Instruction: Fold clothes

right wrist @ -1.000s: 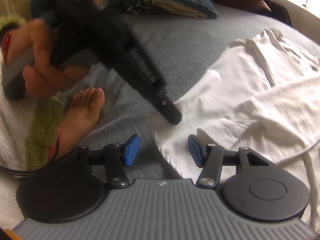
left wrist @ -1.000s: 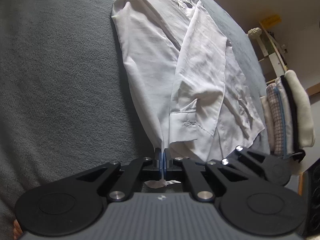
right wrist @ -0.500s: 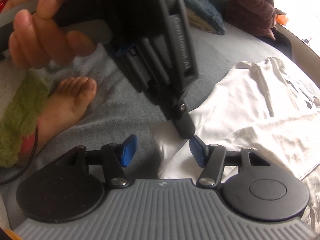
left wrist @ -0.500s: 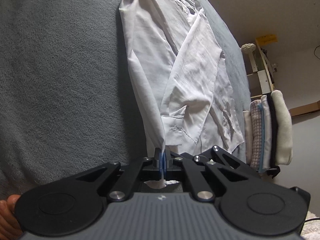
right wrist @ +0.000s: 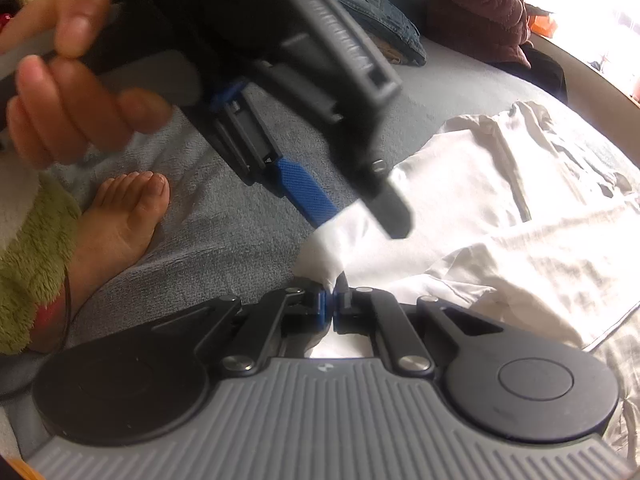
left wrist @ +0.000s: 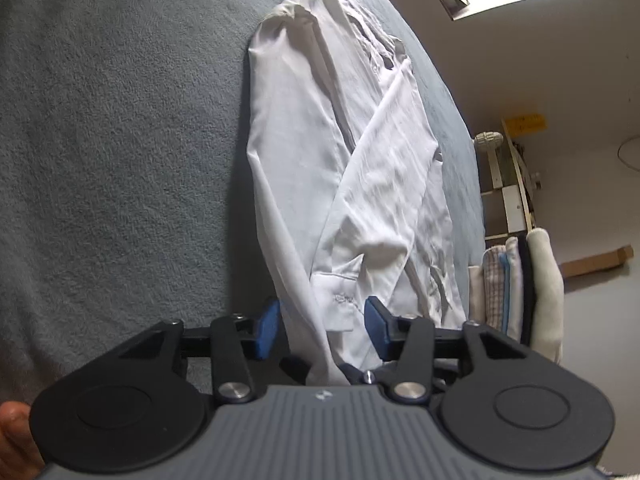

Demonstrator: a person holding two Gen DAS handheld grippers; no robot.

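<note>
A white shirt lies lengthwise on the grey bed cover, one sleeve folded across its body. My left gripper sits at the shirt's near hem. Its jaws are opening, and the cloth hangs loose between the blue pads without being pressed. In the right wrist view the shirt spreads to the right, and my right gripper is shut on its near corner. The left gripper, held by a hand, hovers just above that same corner.
A stack of folded clothes stands past the shirt's right edge, with a wooden shelf behind it. A bare foot rests on the bed cover left of my right gripper. Jeans and a maroon jacket lie at the far side.
My left gripper has gone from shut on the shirt's hem to open. My right gripper has closed on the shirt's corner beside it.
</note>
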